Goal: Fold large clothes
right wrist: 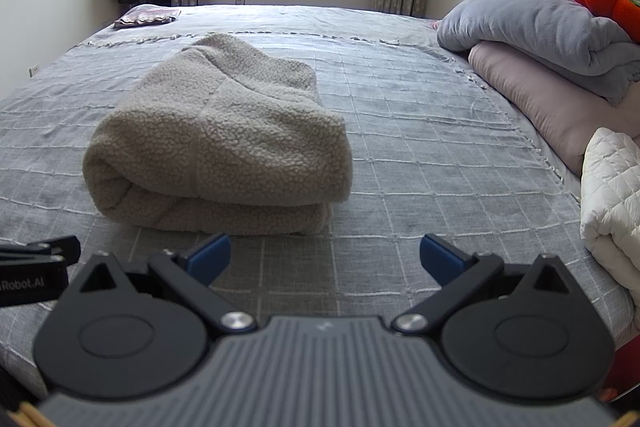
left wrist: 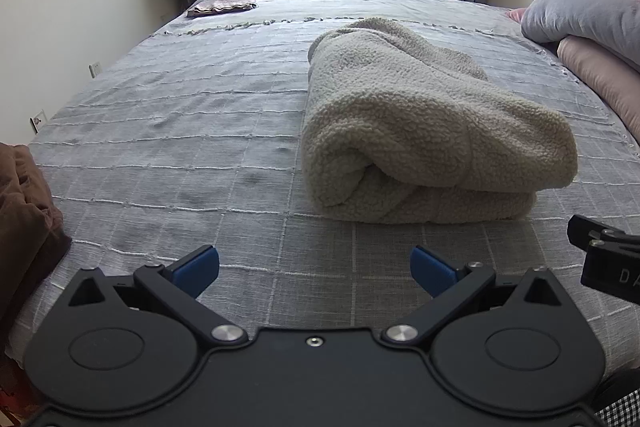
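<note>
A cream fleece garment [left wrist: 420, 131] lies folded in a thick bundle on the grey checked bedspread [left wrist: 180, 131]; it also shows in the right wrist view [right wrist: 224, 143]. My left gripper [left wrist: 314, 269] is open and empty, held just short of the bundle's near edge and to its left. My right gripper [right wrist: 325, 259] is open and empty, near the bundle's front right corner. Neither gripper touches the garment. The right gripper's body shows at the right edge of the left wrist view [left wrist: 608, 255]; the left gripper's body shows at the left edge of the right wrist view [right wrist: 36, 267].
Grey and pink duvets [right wrist: 552, 43] are stacked at the bed's right with a white quilt [right wrist: 616, 195] nearer. A brown garment [left wrist: 24, 211] lies at the bed's left edge. A small folded cloth [left wrist: 222, 5] sits at the far corner. Window and curtains stand behind.
</note>
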